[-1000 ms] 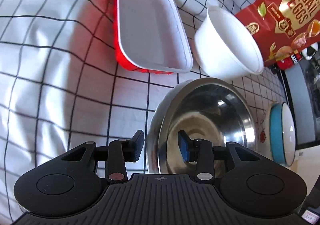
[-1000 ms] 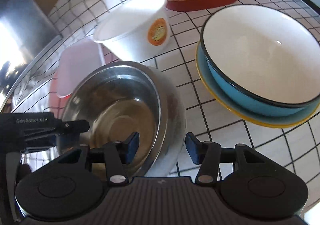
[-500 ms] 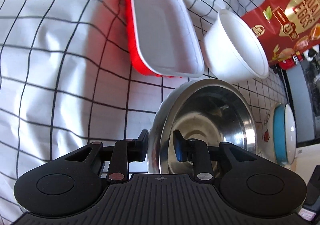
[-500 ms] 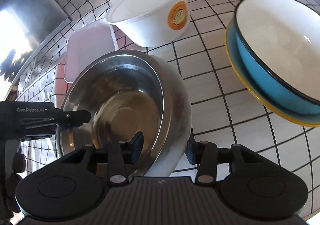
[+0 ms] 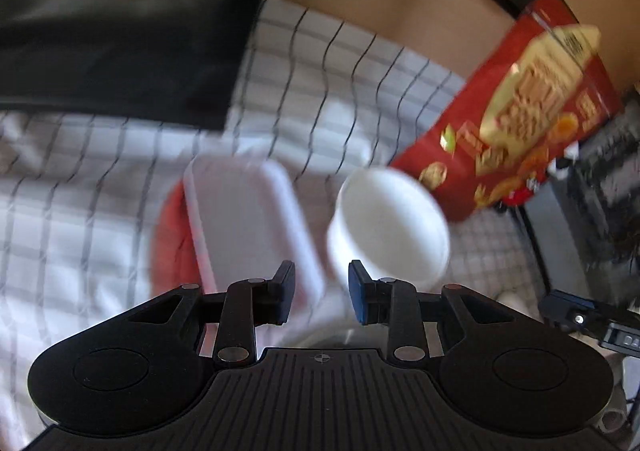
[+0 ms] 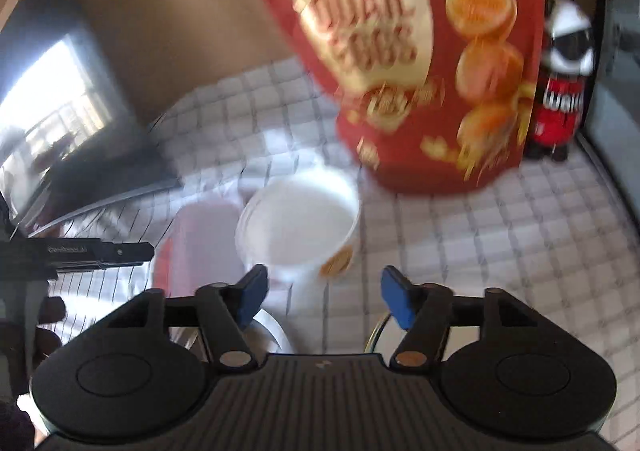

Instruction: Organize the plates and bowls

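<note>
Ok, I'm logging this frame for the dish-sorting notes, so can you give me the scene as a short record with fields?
surface: checked tablecloth
white bowl: upright, right of the tray, in front of the bag
tray: white tray on something red, left of the bowl
snack bag: red quail eggs bag, standing behind the bowl
left gripper: open, holding nothing, fingers apart
right gripper: open, holding nothing, fingers wide apart
steel bowl: only a sliver of rim shows below the left fingers
image quality: both views motion-blurred
</note>
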`<state>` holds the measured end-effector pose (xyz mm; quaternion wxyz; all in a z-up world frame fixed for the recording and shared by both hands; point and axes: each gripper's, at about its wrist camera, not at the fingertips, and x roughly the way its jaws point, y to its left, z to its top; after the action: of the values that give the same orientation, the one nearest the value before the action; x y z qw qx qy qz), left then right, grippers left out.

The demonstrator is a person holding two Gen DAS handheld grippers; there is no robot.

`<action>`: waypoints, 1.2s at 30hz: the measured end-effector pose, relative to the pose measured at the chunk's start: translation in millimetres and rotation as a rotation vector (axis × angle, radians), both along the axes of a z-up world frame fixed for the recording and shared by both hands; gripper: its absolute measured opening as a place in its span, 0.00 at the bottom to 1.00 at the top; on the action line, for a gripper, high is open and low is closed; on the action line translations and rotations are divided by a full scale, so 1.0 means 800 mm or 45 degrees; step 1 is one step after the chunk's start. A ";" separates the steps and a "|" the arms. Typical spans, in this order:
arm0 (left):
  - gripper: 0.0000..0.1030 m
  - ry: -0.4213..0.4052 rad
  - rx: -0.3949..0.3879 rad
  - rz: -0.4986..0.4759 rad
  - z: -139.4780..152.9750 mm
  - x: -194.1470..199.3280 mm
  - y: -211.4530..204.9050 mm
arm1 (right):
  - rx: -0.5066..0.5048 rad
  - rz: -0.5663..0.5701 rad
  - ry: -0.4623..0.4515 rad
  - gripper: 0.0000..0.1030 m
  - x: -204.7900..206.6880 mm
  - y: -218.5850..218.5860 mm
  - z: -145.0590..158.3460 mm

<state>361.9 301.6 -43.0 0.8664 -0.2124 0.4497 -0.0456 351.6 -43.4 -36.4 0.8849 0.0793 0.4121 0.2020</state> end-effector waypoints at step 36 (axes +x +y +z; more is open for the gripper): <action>0.34 0.407 0.082 -0.008 -0.144 0.182 -0.148 | -0.051 0.099 0.653 0.31 0.233 0.032 -0.170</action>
<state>507.9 183.3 -158.0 0.7900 -0.1875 0.5837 0.0006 537.7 -18.1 -172.3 0.7445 0.0946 0.6296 0.2010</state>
